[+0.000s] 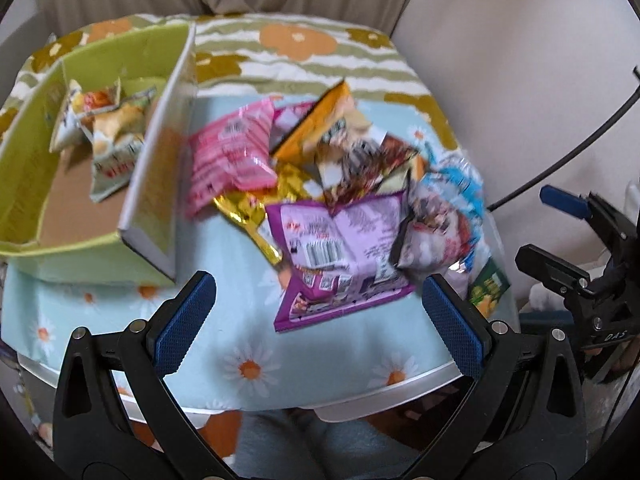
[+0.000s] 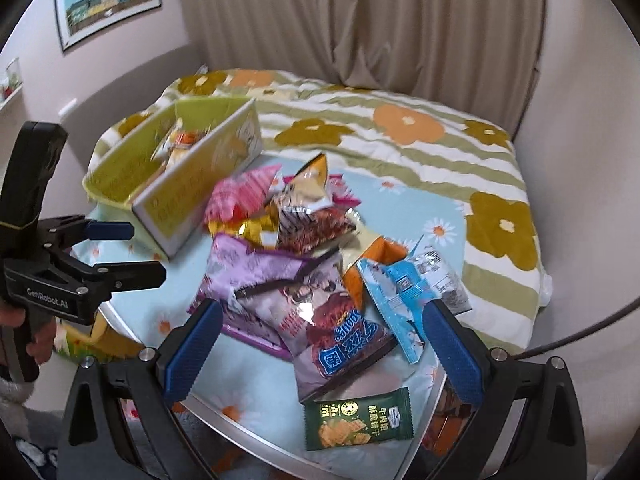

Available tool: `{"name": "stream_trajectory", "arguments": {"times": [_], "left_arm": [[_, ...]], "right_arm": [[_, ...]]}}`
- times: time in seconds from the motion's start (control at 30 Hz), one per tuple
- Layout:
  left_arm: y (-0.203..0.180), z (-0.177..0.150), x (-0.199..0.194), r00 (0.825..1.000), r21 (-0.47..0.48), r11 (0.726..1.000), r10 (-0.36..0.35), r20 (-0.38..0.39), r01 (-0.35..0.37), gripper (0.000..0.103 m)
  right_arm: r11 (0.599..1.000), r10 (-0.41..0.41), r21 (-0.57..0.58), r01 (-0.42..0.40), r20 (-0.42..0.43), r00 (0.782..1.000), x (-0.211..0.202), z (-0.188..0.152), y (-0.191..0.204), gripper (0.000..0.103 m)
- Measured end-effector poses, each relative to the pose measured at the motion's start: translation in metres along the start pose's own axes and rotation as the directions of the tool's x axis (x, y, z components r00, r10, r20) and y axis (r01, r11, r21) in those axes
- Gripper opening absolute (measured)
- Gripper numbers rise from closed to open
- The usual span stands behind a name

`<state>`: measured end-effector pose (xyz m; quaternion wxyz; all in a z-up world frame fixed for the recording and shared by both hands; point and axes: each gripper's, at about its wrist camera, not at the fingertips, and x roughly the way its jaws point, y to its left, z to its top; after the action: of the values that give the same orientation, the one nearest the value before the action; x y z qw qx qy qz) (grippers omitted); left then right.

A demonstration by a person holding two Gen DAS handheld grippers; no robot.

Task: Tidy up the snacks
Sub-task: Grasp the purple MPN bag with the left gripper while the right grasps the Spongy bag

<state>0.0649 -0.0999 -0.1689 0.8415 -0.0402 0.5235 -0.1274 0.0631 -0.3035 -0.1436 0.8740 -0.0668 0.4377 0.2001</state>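
A pile of snack packets lies on a small table: a pink packet [image 1: 230, 156], a purple packet [image 1: 340, 256], a gold one [image 1: 256, 216], a blue-white one [image 2: 400, 300] and a green cracker packet [image 2: 358, 420] near the front edge. A green cardboard box [image 1: 100, 256] at the left holds a few packets [image 1: 108, 136]. My left gripper [image 1: 320, 320] is open and empty, above the table's near edge before the purple packet. My right gripper [image 2: 324, 344] is open and empty, over the brown-purple packet [image 2: 332, 328]. Each gripper shows in the other's view, the right one [image 1: 560, 232] and the left one [image 2: 132, 252].
The table [image 1: 248, 368] has a light blue daisy cloth and a white rim. Behind it lies a bed with a green-striped, orange-flowered quilt [image 2: 400, 128]. Curtains [image 2: 360, 20] hang at the back. A black cable [image 1: 580, 140] runs at the right.
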Motion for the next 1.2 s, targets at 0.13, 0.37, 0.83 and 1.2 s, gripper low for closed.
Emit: {"name": "stream_trajectory", "arguments": {"times": [0.13,0.37,0.83,1.2], "left_arm": [[-0.003,-0.007,0.024,0.999,0.015,1.0,0.009,-0.035,-0.009,0.102],[-0.012,-0.014,0.067,0.997,0.023,1.0,-0.015,-0.081,0.017,0.102],[-0.021,-0.007,0.089,0.997,-0.006,1.0,-0.023,-0.077,0.022,0.102],[-0.024,-0.002,0.095,0.997,-0.056,0.998,-0.019,-0.073,0.015,0.102]], "right_arm": [[0.998,0.013,-0.063,-0.016,-0.044,0.999,0.029,-0.01,-0.003,0.1],[0.981,0.003,-0.191,-0.024,-0.109,0.994,0.074,-0.024,-0.001,0.1],[0.977,0.08,-0.181,-0.114,-0.186,0.979,0.109,-0.036,-0.007,0.072],[0.985,0.171,0.035,-0.168,-0.142,0.975,0.105,-0.036,-0.029,0.064]]}}
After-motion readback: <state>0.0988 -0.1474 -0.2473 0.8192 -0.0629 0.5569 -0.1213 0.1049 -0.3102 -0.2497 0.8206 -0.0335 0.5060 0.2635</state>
